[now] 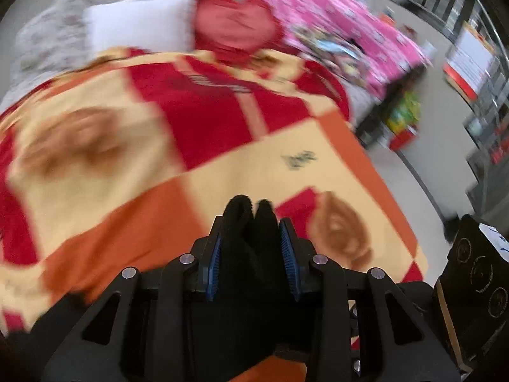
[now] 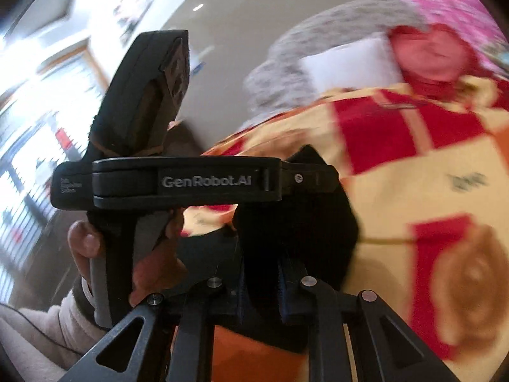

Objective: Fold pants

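The black pants (image 1: 248, 254) are bunched between the blue pads of my left gripper (image 1: 251, 248), which is shut on them and holds them above a red, orange and yellow blanket (image 1: 222, 165). In the right wrist view my right gripper (image 2: 264, 286) is shut on a thick fold of the same black pants (image 2: 296, 222). The other hand-held gripper body (image 2: 178, 178), marked GenRobot.AI, lies crosswise just left of it, held by a bare hand (image 2: 86, 242). Both views are blurred by motion.
The blanket covers a bed. A white pillow (image 1: 136, 22), a red heart cushion (image 1: 235, 22) and a pink cover (image 1: 334, 19) lie at its far end. A grey floor and shelving (image 1: 477, 63) are to the right. A black box (image 1: 477, 286) sits at right.
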